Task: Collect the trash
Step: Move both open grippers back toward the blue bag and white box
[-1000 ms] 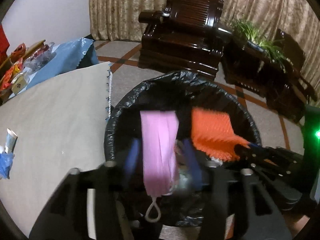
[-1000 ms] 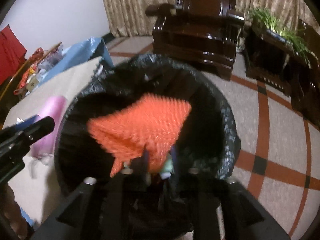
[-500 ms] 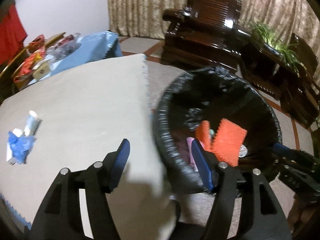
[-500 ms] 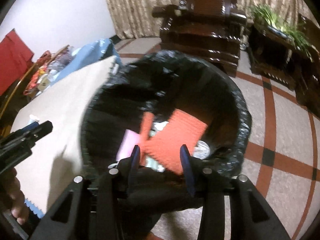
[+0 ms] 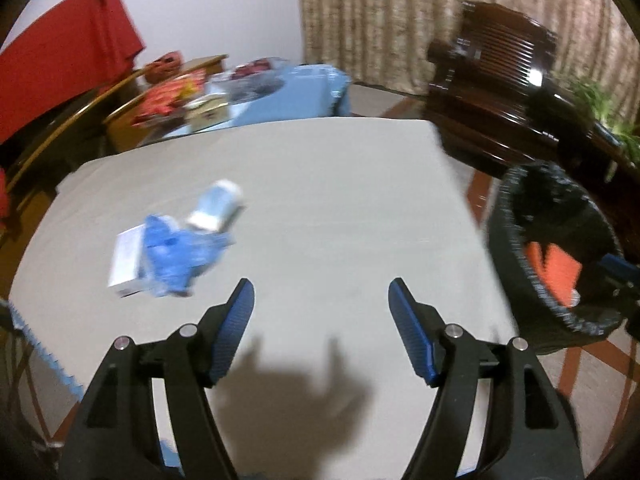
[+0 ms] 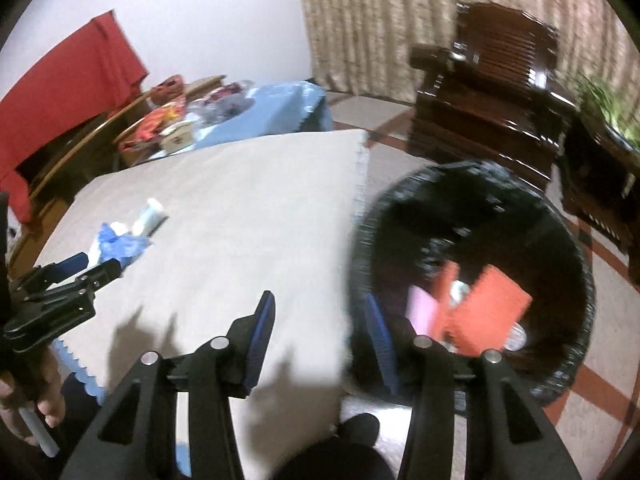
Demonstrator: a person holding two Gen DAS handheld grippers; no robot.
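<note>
At the left of the left wrist view, the remaining trash lies on the beige surface (image 5: 320, 184): a small white box (image 5: 125, 266), a crumpled blue wrapper (image 5: 176, 258) and a white tube (image 5: 218, 204), touching one another. Lower centre, the left hand-held gripper (image 5: 321, 300) is wide apart and empty, its jaws having just been opening. The right hand-held gripper (image 6: 320, 322), also just opening, holds nothing. At the right, the black-lined bin (image 6: 576, 264) holds an orange piece (image 6: 492, 308) and a pink piece (image 6: 422, 308). The drop looks finished; next comes reaching for the pile.

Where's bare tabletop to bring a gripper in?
Bare beige tablecloth runs from the blue-and-white litter cluster right to the edge beside the black-bagged bin. The far blue-clothed table is crowded.
</note>
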